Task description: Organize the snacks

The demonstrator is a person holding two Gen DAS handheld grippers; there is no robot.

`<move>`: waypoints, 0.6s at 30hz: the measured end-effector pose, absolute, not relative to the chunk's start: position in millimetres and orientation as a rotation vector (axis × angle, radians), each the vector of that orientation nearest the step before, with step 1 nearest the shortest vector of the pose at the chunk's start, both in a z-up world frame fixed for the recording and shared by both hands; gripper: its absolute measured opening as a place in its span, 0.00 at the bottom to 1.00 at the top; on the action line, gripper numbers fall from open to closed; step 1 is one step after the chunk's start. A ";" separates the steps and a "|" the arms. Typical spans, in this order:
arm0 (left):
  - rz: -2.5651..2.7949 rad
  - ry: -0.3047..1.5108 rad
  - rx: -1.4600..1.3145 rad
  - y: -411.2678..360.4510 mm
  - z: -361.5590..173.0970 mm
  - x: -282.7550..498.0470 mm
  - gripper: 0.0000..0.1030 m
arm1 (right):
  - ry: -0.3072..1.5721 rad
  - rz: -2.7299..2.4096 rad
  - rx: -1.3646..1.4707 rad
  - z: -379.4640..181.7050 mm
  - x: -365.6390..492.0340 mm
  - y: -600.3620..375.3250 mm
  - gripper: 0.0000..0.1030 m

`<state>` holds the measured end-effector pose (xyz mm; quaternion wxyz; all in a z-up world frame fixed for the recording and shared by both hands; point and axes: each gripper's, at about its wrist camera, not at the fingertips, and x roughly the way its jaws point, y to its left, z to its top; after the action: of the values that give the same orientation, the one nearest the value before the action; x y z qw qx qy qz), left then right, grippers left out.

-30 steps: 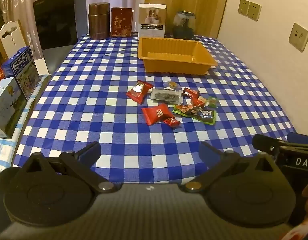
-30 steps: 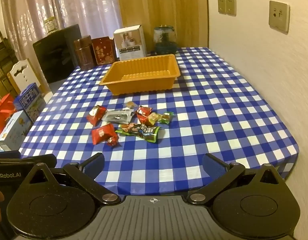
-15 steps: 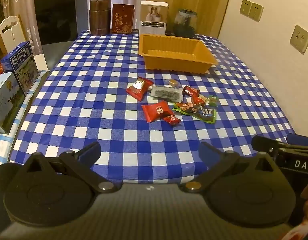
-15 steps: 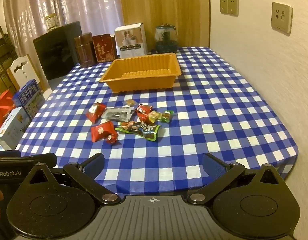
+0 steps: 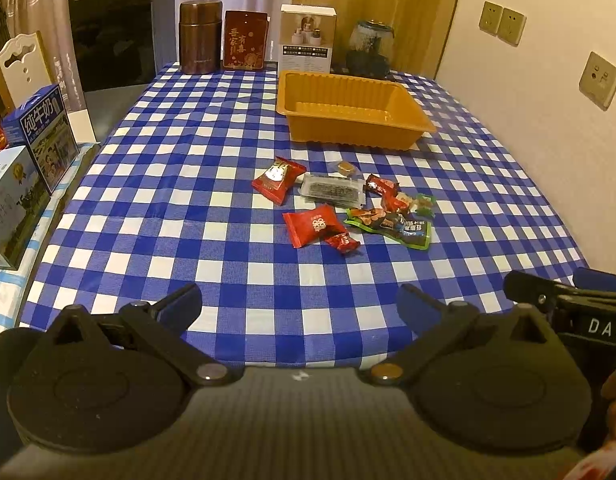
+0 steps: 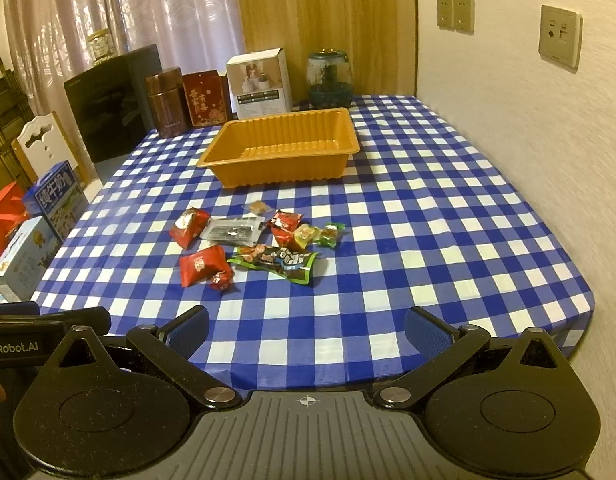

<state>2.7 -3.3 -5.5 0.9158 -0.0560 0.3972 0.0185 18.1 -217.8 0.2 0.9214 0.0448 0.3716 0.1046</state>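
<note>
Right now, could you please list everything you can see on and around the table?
Tray: one, orange, empty, far centre.
Snack packets: about nine, mostly red, some green or clear, loose mid-table.
Tablecloth: one, blue-white check.
Canister: one, brown, far edge.
Red box: one, beside canister.
White box: one, far edge.
Glass jar: one, dark, far edge.
Milk cartons: two, blue, left of the table.
Left gripper: open.
Right gripper: open.
</note>
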 end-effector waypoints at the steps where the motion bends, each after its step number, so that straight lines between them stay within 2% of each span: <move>1: 0.038 0.817 -0.115 -3.7 -5.5 2.7 1.00 | 0.762 0.215 0.092 0.1 18.1 -217.7 1.00; 18: 0.028 0.812 -0.118 -3.3 -1.7 2.0 1.00 | 0.761 0.213 0.092 0.3 18.3 -218.1 1.00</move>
<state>2.0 -3.3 -1.7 0.9170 -0.0572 0.3945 0.0137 18.3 -218.1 0.3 0.9220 0.0447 0.3705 0.1035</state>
